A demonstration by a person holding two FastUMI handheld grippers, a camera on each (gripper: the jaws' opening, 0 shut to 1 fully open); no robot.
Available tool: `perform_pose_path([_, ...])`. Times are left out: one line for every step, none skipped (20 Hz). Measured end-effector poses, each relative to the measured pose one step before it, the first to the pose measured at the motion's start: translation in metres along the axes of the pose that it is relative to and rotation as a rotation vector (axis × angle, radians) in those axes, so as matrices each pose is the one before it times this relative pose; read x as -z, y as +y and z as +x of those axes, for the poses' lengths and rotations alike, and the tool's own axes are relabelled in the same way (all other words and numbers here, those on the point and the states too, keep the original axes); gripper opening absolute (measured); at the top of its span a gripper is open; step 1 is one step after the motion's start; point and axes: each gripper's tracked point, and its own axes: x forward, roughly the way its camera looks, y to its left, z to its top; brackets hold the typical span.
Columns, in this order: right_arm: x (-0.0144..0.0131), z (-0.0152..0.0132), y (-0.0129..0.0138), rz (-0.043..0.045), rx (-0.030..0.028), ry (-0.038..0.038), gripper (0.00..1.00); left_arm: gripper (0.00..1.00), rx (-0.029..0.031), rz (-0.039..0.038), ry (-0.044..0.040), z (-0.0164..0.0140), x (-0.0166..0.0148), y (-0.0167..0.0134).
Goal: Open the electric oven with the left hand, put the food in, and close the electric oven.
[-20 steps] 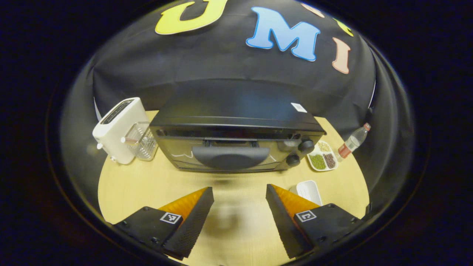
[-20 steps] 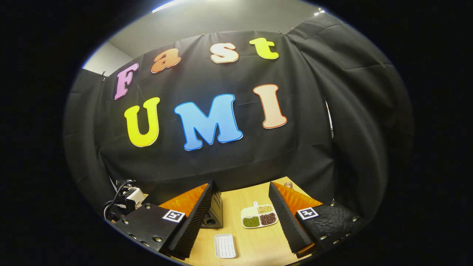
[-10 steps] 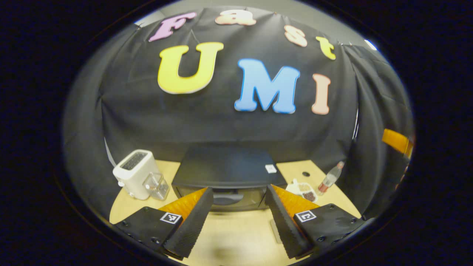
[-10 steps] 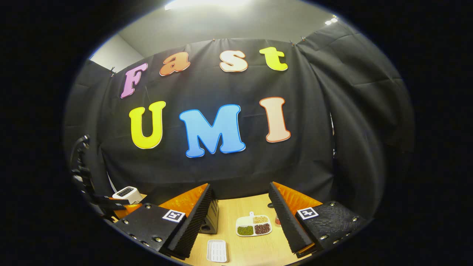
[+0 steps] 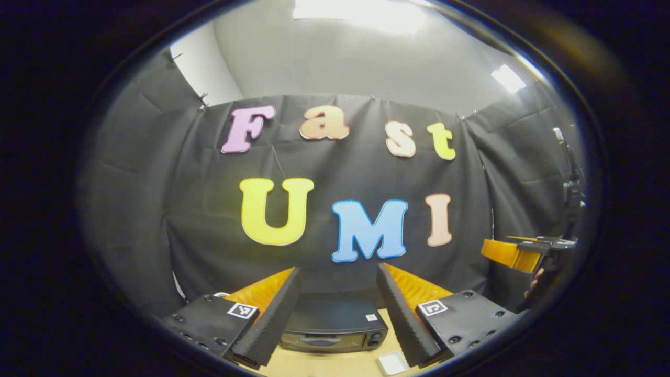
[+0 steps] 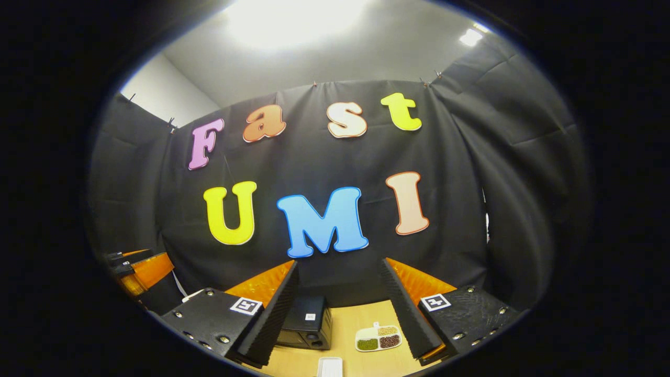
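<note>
Both tongs have drawn well back and tilted upward since a second ago. In the left gripper view the electric oven (image 5: 333, 331), which then stood large and close in front of the left tongs (image 5: 337, 309), is now small and low between the fingers, with booth wall and ceiling above it. The right gripper view has risen likewise; the right tongs (image 6: 340, 314) are aimed over the worktop (image 6: 356, 361) from a distance.

The left tongs stand released, jaws wide apart, holding nothing. The right tongs are likewise released and empty; they also appear at the right edge of the left gripper view, with part of a hand below them.

The oven sits on the worktop against the wall, its door shut as far as can be judged at this size. A white tray (image 5: 392, 363) lies in front of it to the right, and a divided dish of beans (image 6: 378, 339) lies beside it. No food is visible on the white tray.

Judgement: the retreat suggests either a finished task or a reset; the pictures do not settle which.

Writing: a small white label on the oven's top is too small to read. The square coded markers on the tongs carry no readable text.
</note>
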Motion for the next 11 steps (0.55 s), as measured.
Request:
perform_pose_path([-0.00661, 0.00056, 0.00481, -0.00339, -0.00504, -0.01211, 0.94, 0.99, -0.00563, 0.01053, -0.01929, -0.00281, -0.00969, 0.00246])
perform_pose_path([-0.00541, -0.0007, 0.006, -0.00429, -0.009, -0.01444, 0.94, 0.99, -0.00208, 0.00573, -0.00836, -0.00422, -0.00604, 0.00188])
perform_pose_path([-0.00385, -0.00207, 0.00691, -0.00204, -0.00739, -0.01069, 0.94, 0.99, 0.00791, -0.00478, 0.00077, -0.00277, -0.00262, -0.00084])
perform_pose_path([-0.00062, -0.00142, 0.00471, -0.00603, -0.0058, -0.0056, 0.94, 0.99, 0.0061, -0.00888, 0.00482, -0.00234, -0.00102, 0.0])
perform_pose_path([0.00202, -0.00271, 0.00411, -0.00523, -0.00424, 0.00159, 0.94, 0.99, 0.00154, -0.01088, 0.00812, 0.00045, 0.00145, 0.00313])
perform_pose_path([0.00347, -0.00156, 0.00443, -0.00205, -0.00355, 0.00476, 0.94, 0.99, -0.00199, -0.01073, 0.00716, 0.00094, 0.00233, 0.00314])
perform_pose_path([0.00287, -0.00231, 0.00382, -0.00093, -0.00365, 0.00685, 0.94, 0.99, -0.00159, -0.00945, 0.00632, 0.00084, 0.00213, 0.00337])
perform_pose_path([0.00284, -0.00194, 0.00339, 0.00059, -0.00487, 0.004, 0.94, 0.99, -0.00007, -0.00783, 0.00453, 0.00056, 0.00272, 0.00469])
perform_pose_path([0.00274, 0.00056, 0.00227, -0.00199, -0.00277, 0.00601, 0.94, 0.99, -0.00091, -0.00459, 0.00817, 0.0019, 0.00213, 0.00443])
perform_pose_path([0.00339, 0.00008, 0.00093, -0.0034, 0.00155, 0.00698, 0.94, 0.99, -0.00341, -0.00195, 0.00659, 0.00028, 0.0057, 0.00537])
perform_pose_path([0.00461, 0.00058, -0.00113, -0.00322, 0.00683, 0.00899, 0.94, 0.99, 0.00113, -0.00083, 0.00352, -0.00064, 0.00309, 0.00461])
